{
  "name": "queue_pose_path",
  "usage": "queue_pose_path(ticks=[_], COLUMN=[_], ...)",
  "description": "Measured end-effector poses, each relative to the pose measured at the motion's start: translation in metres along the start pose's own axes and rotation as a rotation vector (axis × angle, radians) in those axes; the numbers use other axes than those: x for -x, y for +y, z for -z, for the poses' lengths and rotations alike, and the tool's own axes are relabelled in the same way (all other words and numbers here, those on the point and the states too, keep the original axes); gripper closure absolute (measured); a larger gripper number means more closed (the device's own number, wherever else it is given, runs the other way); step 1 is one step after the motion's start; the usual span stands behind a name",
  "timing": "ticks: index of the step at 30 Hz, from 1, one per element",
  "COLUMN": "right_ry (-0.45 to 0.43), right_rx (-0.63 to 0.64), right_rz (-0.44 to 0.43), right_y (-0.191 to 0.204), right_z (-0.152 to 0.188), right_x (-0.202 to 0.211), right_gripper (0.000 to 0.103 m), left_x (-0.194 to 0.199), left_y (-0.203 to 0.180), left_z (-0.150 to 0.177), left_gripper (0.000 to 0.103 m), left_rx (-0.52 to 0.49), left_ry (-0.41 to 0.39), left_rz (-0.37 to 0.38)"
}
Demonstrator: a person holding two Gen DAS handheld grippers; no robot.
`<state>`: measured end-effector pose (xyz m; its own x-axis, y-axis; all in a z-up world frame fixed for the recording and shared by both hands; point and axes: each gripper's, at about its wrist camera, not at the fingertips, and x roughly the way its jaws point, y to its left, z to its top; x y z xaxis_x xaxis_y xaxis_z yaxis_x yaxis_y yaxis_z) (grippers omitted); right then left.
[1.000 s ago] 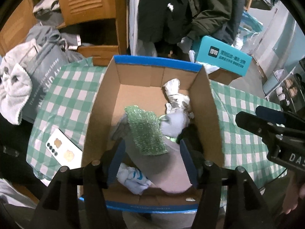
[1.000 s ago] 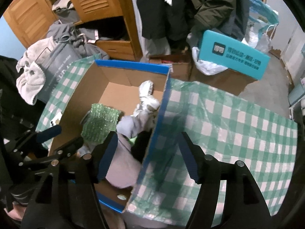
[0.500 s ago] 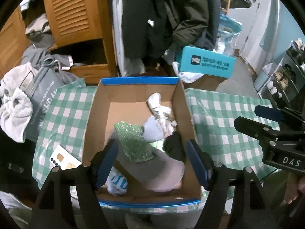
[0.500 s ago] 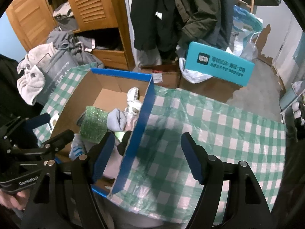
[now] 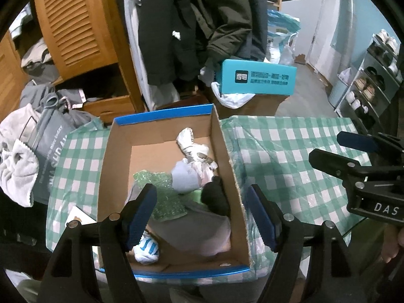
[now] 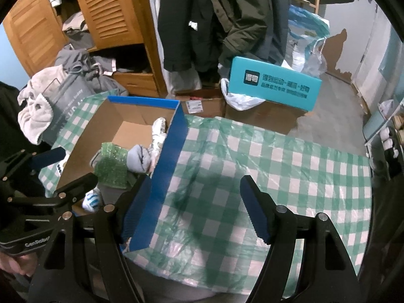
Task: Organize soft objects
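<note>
A blue-rimmed cardboard box (image 5: 164, 116) stands on the green checked table (image 5: 290, 156); it also shows in the right wrist view (image 6: 174, 139). Inside lie soft things: a green glittery cloth (image 5: 161, 192), a grey sock ball (image 5: 185, 178), a white patterned sock (image 5: 192, 146), a black item (image 5: 216, 198), a grey-pink cloth (image 5: 202, 229) and a white-blue sock (image 5: 146, 248). My left gripper (image 5: 200, 214) is open and empty above the box's near end. My right gripper (image 6: 194, 209) is open and empty above the tablecloth, right of the box.
A white card (image 5: 78, 218) lies on the table left of the box. Behind stand a wooden wardrobe (image 5: 83, 25), hanging dark coats (image 5: 192, 25), a teal box (image 5: 257, 80) on cartons, and a pile of grey clothes (image 5: 38, 136) at left. A shoe rack (image 5: 373, 85) is at right.
Both grippers have risen and pulled back from the box, so the box looks smaller. Both stay open and empty. The things in the box have not moved.
</note>
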<state>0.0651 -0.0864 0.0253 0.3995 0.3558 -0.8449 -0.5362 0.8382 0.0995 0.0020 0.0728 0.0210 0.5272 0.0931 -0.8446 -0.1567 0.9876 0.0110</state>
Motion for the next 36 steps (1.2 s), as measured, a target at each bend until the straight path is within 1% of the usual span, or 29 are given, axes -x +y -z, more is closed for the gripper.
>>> queue_pose_path(ticks=[11, 36], right_ry=[0.013, 0.008], right_rx=[-0.024, -0.031], right_rz=[-0.004, -0.003], right_y=[-0.011, -0.014], right_z=[0.005, 0.005], right_x=[-0.002, -0.001], right_gripper=[0.03, 0.03], left_x=[-0.004, -0.007], left_y=[-0.01, -0.007], left_z=[-0.003, 0.0], left_gripper=[0.027, 0.027], left_rx=[-0.013, -0.002], left_ry=[0.005, 0.018], left_rz=[-0.001, 0.005])
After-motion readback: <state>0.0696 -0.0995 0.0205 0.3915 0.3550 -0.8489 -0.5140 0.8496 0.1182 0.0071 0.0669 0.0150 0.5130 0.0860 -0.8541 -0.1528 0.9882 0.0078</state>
